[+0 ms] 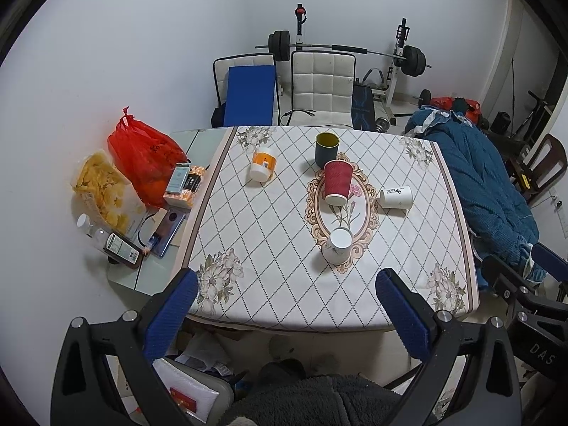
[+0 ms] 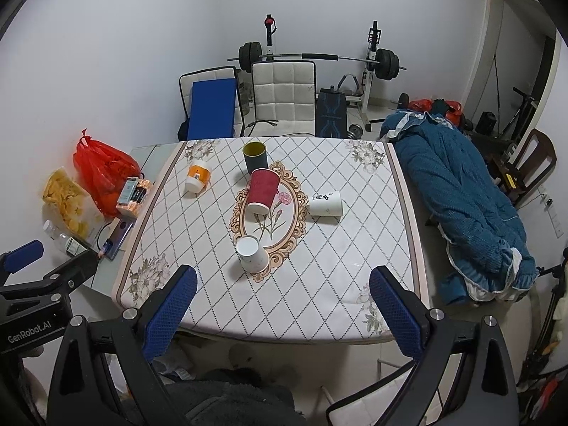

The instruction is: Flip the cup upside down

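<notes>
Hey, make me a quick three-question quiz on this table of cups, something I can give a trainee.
1. True or false: the dark cup stands upright with its mouth open to the top.
2. Which cup lies on its side nearest the blue blanket? A) red cup B) white cup with black writing C) orange and white cup
3. Fill in: both the left gripper and the right gripper are ____ and hold nothing.

Key: 1 true; 2 B; 3 open.
</notes>
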